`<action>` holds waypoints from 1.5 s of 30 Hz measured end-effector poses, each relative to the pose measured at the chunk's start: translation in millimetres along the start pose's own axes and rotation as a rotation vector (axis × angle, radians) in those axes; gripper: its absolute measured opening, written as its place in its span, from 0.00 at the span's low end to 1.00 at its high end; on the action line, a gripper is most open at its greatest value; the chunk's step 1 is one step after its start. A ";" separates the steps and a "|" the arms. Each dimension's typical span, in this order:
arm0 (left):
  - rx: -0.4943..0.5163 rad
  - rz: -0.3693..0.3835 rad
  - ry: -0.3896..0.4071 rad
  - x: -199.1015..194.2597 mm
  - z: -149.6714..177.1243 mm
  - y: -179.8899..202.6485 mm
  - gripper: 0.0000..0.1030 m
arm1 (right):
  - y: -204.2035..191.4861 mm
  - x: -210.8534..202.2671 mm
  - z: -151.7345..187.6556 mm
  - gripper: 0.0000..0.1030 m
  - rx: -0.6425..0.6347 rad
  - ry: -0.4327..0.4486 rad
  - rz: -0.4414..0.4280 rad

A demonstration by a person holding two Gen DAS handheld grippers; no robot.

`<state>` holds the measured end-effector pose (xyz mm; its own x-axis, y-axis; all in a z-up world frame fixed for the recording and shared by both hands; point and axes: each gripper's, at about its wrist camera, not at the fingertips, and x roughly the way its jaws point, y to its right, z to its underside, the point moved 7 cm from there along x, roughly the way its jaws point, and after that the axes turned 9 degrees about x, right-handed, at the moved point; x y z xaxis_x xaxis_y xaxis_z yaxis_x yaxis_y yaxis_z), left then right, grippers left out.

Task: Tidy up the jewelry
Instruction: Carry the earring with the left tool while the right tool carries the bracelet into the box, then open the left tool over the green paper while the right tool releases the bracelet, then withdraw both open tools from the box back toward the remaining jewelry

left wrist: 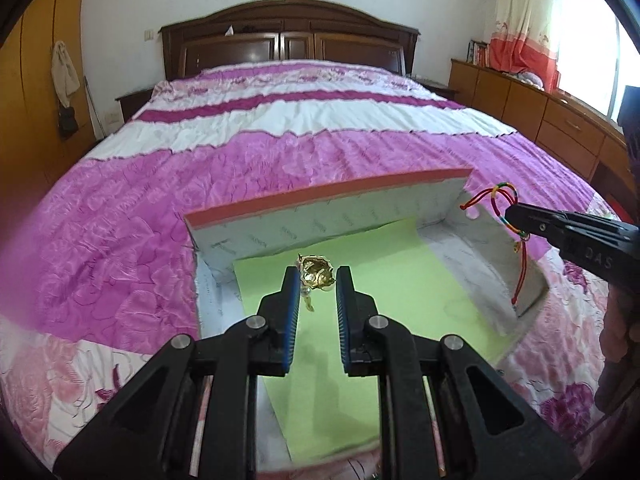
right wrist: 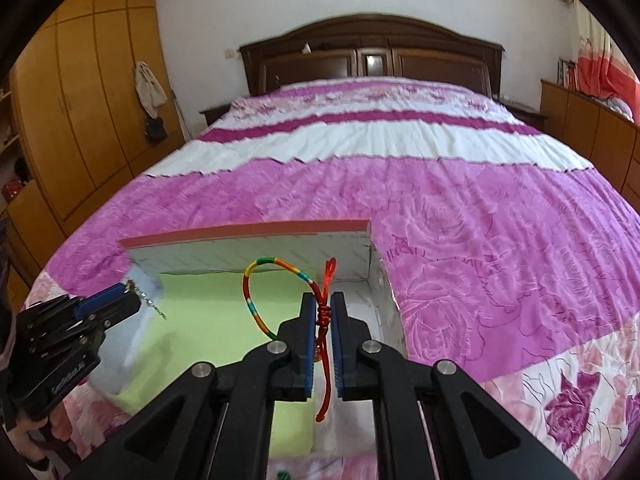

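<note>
Both pieces are lifted, neither stowed. The left gripper [left wrist: 317,280] clenches a gold pendant [left wrist: 316,275]; the right gripper [right wrist: 325,304], at three o'clock, clenches a cord bracelet [right wrist: 256,304] over the box [left wrist: 328,216].

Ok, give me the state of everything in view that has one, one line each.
Left gripper: shut on the gold ornament.
Gold ornament: held above the green sheet, small chain dangling.
Right gripper: shut on the cord bracelet.
Cord bracelet: held at its red knot, loop up, red tails hanging.
Box: open, lying on the bedspread.
Green sheet: flat on the box floor, nothing resting on it.
</note>
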<state>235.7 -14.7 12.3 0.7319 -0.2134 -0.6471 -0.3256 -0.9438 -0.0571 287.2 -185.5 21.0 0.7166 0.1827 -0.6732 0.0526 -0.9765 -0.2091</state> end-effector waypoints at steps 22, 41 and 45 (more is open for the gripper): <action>0.038 -0.019 -0.187 60.6 19.2 -12.5 0.11 | 20.3 82.3 4.1 0.07 -0.028 -0.163 0.182; 0.032 0.008 -0.147 38.2 9.6 -2.2 0.42 | 15.9 40.8 -2.1 0.43 0.031 -0.116 0.056; 0.000 0.035 -0.122 23.9 5.2 -1.3 0.42 | 19.1 19.6 -2.2 0.45 0.088 -0.090 0.012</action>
<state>250.5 -17.3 -7.0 0.6415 -0.2137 -0.7367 -0.3494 -0.9364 -0.0326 303.8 -200.8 5.4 0.6510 0.1845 -0.7363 -0.0198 -0.9656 -0.2595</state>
